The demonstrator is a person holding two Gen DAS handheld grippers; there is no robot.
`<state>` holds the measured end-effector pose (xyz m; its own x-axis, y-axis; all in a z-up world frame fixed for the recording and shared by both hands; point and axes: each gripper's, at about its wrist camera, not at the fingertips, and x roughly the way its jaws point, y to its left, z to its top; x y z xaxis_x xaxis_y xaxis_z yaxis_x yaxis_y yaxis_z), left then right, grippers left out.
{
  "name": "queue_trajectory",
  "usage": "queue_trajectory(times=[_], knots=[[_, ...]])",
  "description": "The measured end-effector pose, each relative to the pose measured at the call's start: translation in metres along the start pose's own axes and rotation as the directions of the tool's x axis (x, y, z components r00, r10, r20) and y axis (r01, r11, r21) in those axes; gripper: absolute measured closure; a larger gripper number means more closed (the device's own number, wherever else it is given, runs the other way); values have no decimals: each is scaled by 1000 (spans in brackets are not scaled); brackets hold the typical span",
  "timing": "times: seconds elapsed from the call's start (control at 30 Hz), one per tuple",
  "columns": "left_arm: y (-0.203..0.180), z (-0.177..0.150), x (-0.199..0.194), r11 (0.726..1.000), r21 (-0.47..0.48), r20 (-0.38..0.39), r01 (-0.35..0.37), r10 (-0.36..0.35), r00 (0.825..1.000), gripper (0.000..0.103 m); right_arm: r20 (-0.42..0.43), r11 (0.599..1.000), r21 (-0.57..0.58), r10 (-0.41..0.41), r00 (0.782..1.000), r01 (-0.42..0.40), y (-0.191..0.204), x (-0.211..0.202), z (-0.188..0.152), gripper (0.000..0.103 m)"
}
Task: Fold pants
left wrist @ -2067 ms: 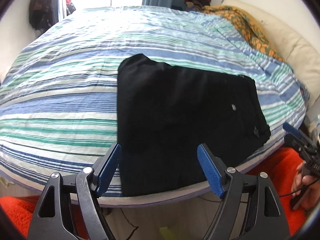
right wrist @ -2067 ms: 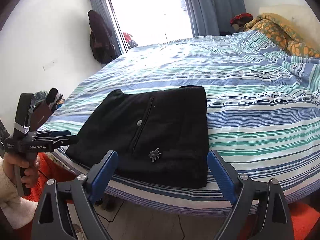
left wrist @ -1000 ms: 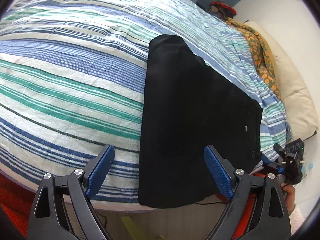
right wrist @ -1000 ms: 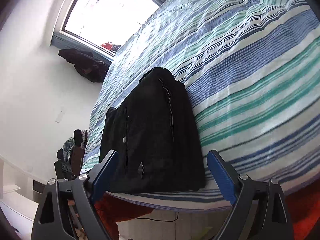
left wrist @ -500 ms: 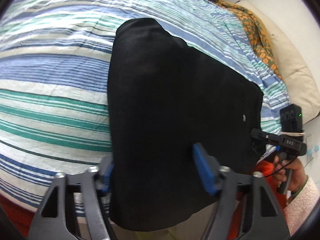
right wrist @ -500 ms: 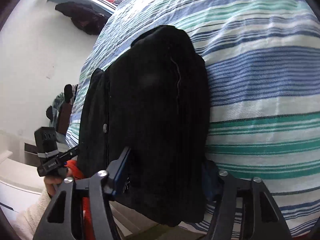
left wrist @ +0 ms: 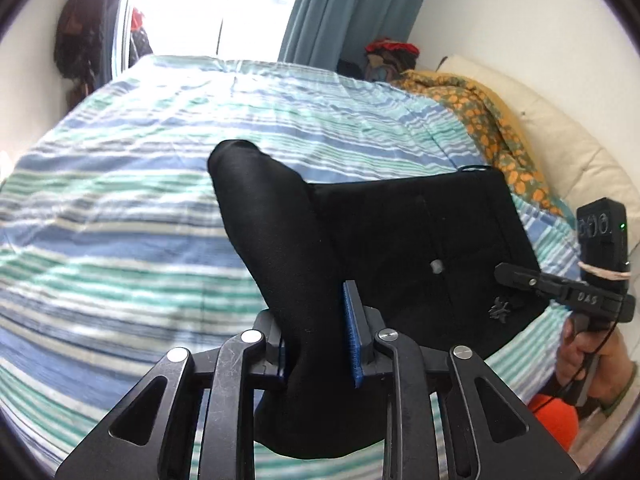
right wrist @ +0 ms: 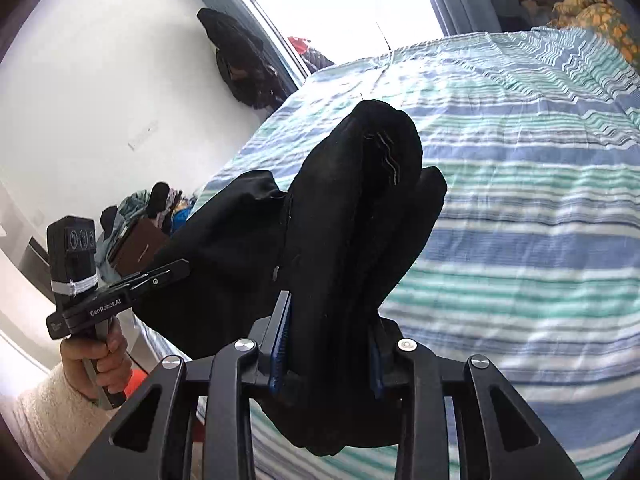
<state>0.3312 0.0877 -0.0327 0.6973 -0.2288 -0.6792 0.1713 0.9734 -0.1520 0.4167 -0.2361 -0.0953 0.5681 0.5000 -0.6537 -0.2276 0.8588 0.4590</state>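
Note:
The black pants (left wrist: 400, 240) lie folded on the striped bed (left wrist: 120, 220), near its front edge. My left gripper (left wrist: 316, 340) is shut on the pants' near left edge and lifts it into a raised fold. My right gripper (right wrist: 328, 340) is shut on the near right edge of the pants (right wrist: 352, 220) and lifts it too. Each gripper shows in the other's view, the right one (left wrist: 516, 274) at the right and the left one (right wrist: 176, 268) at the left. A small button and an embroidered mark show on the cloth.
An orange patterned blanket (left wrist: 480, 120) and a cream pillow (left wrist: 560, 148) lie at the bed's right end. A window with blue curtains (left wrist: 340, 12) is behind. Dark clothes hang on the wall (right wrist: 236, 64). Clutter (right wrist: 140, 216) sits on the floor at left.
Both grippers went from open above the pants to shut on the near edge. The gripped edge has risen off the bed, bunching the cloth upward.

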Motion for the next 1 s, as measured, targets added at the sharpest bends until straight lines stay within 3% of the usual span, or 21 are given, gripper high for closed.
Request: queue_trajectory(times=[0.03, 0.1, 0.13, 0.17, 0.2, 0.27, 0.33, 0.43, 0.57, 0.7, 1.0], knots=[[4, 6, 8, 996, 32, 6, -83, 83, 997, 63, 0, 999, -3, -53, 999, 53, -4, 4, 7, 64], [8, 1, 17, 964, 92, 32, -249, 247, 968, 27, -13, 976, -28, -215, 977, 214, -13, 10, 9, 44], [6, -10, 18, 945, 117, 48, -307, 303, 952, 22, -18, 956, -48, -291, 957, 290, -17, 6, 5, 42], [6, -20, 15, 930, 135, 57, -342, 337, 940, 17, -16, 934, -70, -353, 935, 352, -18, 1, -2, 38], [4, -33, 11, 924, 141, 64, -355, 350, 935, 12, -4, 911, -89, -405, 914, 403, -19, -7, -11, 25], [2, -59, -1, 925, 132, 64, -355, 350, 935, 5, 16, 872, -127, -475, 880, 473, -12, -19, -34, 9], [-9, -79, -10, 927, 118, 49, -357, 353, 934, 5, 21, 851, -154, -504, 863, 501, 1, -30, -60, 8], [-29, -102, -21, 929, 93, -9, -357, 360, 933, 5, 28, 860, -161, -486, 873, 484, 24, -44, -93, 8], [-56, -113, -35, 892, 111, -12, -438, 442, 897, 5, 64, 868, -144, -472, 879, 476, 59, -59, -130, 1], [-61, -122, -58, 912, 72, -72, -404, 408, 910, 5, 75, 863, -126, -484, 872, 490, 87, -70, -151, 1], [-70, -132, -83, 941, 56, -124, -333, 337, 933, 5, -13, 869, -145, -480, 877, 473, 118, -81, -163, 1]])
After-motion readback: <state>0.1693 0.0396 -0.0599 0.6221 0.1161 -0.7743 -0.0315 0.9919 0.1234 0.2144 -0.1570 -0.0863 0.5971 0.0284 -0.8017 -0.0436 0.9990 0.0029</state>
